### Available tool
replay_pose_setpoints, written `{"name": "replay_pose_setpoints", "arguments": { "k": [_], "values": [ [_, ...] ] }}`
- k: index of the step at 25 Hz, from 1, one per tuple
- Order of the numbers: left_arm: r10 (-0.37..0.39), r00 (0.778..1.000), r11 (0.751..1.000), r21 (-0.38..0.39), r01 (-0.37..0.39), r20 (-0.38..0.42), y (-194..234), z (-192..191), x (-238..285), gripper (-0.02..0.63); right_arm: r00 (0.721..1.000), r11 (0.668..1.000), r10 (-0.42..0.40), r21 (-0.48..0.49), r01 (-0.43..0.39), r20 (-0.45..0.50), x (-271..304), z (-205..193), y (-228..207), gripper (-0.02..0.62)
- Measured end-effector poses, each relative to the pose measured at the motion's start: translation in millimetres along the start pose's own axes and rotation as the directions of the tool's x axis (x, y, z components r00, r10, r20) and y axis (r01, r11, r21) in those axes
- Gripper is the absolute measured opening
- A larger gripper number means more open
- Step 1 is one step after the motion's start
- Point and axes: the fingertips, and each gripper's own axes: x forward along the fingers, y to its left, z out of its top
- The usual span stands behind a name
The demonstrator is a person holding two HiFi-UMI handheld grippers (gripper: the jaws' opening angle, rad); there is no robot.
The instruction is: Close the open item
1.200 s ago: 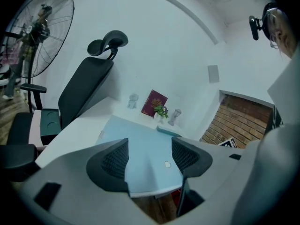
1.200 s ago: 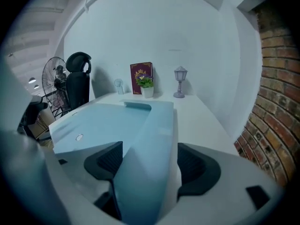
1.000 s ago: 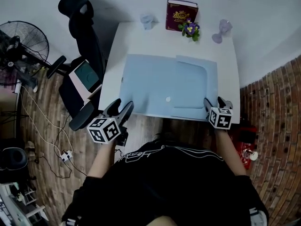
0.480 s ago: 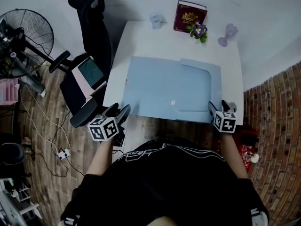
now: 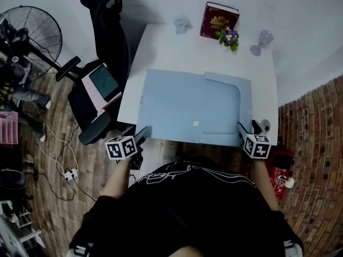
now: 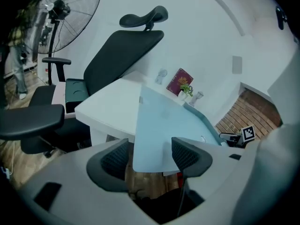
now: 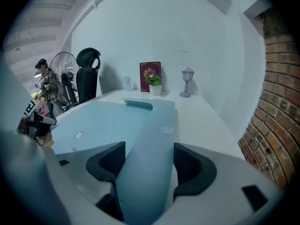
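Desk: white, carried everything.

Folder: blue, spread flat over desk's near half, open. No panel lifted or folded over, so closing judged wholly ahead.

Right hand-held gripper: at folder's near right corner, tilted down and forward. Jaws wide apart, folder's edge running between them, pads not pressing.

Left hand-held gripper: just off desk's near left corner, aimed at folder's near corner. Jaws apart, empty.

Snap: small, near folder's front edge, unfastened.
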Motion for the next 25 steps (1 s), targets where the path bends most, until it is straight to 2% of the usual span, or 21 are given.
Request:
{"name": "replay_pose_setpoints", "arguments": {
  "k": [5, 9, 17, 21, 25],
  "values": [
    [-0.047, 0.998, 0.997, -0.054, 0.046, -0.033, -2, -11, 10, 0.288, 1.0, 1.0, -0.004, 0.008, 0.004, 0.009, 0, 1, 0, 0.319],
    [-0.109, 0.993, 0.987, -0.123, 0.102, -0.047, -4, -12, 9, 0.242, 1.0, 1.0, 0.01, 0.027, -0.011, 0.019, 1, 0, 1, 0.319],
    [-0.044, 0.996, 0.999, -0.023, 0.043, -0.071, -11, -2, -1, 0.176, 0.999, 0.998, 0.046, 0.051, -0.047, 0.02, -1, 2, 2, 0.321],
    [-0.01, 0.999, 1.0, 0.021, 0.011, -0.034, -23, 10, -11, 0.144, 0.996, 0.992, 0.076, 0.101, -0.081, 0.055, -2, 4, 1, 0.322],
    [0.039, 0.999, 0.997, 0.07, -0.04, 0.02, -42, 26, -26, 0.118, 0.986, 0.976, 0.148, 0.149, -0.158, 0.073, -6, 7, 1, 0.322]
  ]
}}
